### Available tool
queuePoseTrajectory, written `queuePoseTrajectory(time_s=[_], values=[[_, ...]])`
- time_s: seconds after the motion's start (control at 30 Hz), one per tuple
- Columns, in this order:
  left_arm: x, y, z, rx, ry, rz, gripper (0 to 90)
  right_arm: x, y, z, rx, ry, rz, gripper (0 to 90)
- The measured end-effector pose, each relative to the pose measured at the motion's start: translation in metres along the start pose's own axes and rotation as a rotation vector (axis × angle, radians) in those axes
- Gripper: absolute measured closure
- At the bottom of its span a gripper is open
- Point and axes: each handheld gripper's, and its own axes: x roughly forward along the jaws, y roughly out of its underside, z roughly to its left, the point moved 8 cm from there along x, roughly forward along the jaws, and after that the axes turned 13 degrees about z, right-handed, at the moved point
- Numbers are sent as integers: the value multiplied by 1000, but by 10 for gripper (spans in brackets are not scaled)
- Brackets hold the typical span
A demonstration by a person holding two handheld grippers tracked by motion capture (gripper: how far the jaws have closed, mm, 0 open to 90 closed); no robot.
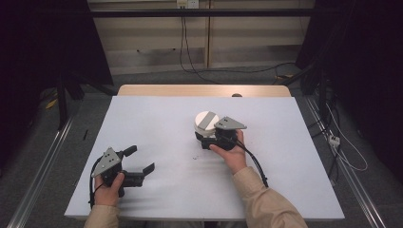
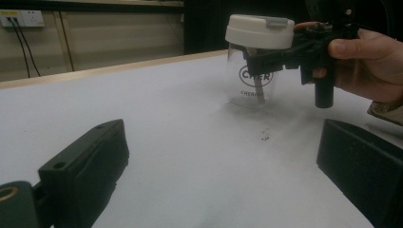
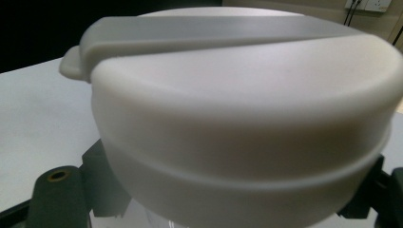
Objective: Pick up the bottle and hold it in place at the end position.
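right tongs on the jar, left tongs idle

my right gripper (image 1: 207, 136) is closed around a clear jar (image 2: 251, 80) just under its white lid (image 1: 206, 120). the jar stands upright near the middle of the white table (image 1: 161, 118), a little toward my right. in the left gripper view i see dark lettering on the glass and my black jaws pressing the jar's neck from both sides, with my right hand (image 1: 232, 153) wrapped round the handle behind them. a grey strip (image 3: 209, 31) runs across the top of the lid and ends in a small tab at one edge.

my left gripper (image 1: 141, 160) sits low at the near left part of the table, well apart from the jar, its jaws spread wide with nothing between them. my left hand (image 1: 109, 189) holds it by the handle. a tiny dark speck (image 2: 264, 137) lies on the table in front of the jar.
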Motion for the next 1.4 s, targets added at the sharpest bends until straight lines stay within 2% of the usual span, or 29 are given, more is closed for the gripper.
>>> queuePoseTrajectory(time_s=[0.5,0.7,0.97,1.13,1.4], values=[[1,1,1,-1,1,2,29,11,3,0,5,-1,13,185],[2,0,1,-6,8,-2,29,15,4,1,-10,0,15,185],[3,0,3,-11,7,-1,29,15,5,1,-25,9,18,185],[4,-1,3,-17,23,-8,30,14,7,1,-20,8,24,185],[5,-2,3,-27,16,-7,30,14,8,2,-22,12,21,185]])
